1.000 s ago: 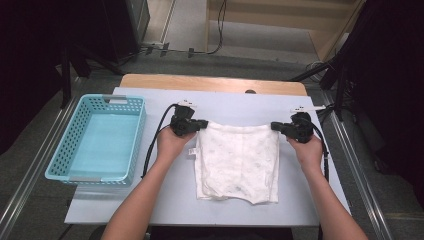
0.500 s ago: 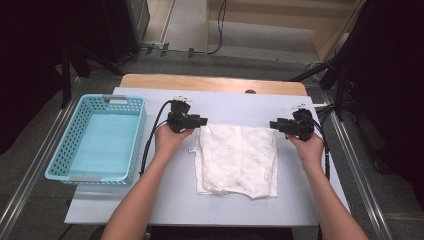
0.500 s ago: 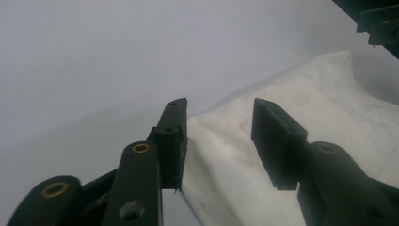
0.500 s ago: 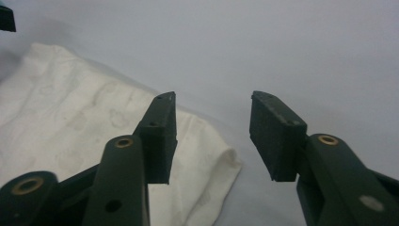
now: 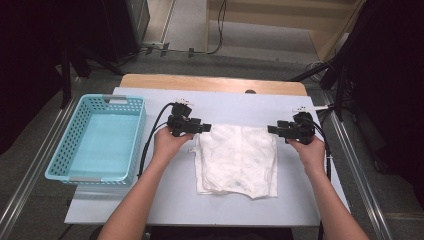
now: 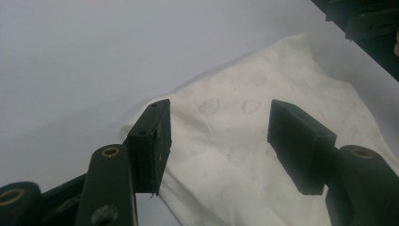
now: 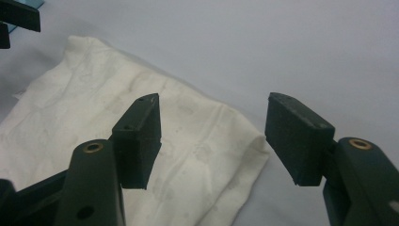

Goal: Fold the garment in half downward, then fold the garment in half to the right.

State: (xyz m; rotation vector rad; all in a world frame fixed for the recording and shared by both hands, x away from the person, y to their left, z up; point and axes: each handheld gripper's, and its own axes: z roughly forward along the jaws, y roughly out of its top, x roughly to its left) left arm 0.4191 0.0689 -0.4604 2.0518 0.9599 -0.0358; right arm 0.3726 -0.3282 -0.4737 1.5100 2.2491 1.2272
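A white patterned cloth (image 5: 237, 160) lies folded flat in the middle of the pale table (image 5: 150, 200). My left gripper (image 5: 204, 128) is at the cloth's far left corner and my right gripper (image 5: 271, 130) is at its far right corner. Both have just been opening and now stand open. In the left gripper view the jaws (image 6: 219, 110) straddle the cloth (image 6: 235, 155) without pressing it. In the right gripper view the jaws (image 7: 214, 103) hang over the cloth's corner (image 7: 197, 141), pads apart from it.
A light blue plastic basket (image 5: 120, 97) stands with nothing in it at the table's left. A wooden strip (image 5: 210, 82) runs along the far edge. Black cables trail from both grippers. Bare table surrounds the cloth on the near side.
Both grippers' jaws went from shut on the cloth's far corners to open. The cloth's far edge settled onto the table and the cloth narrowed slightly.
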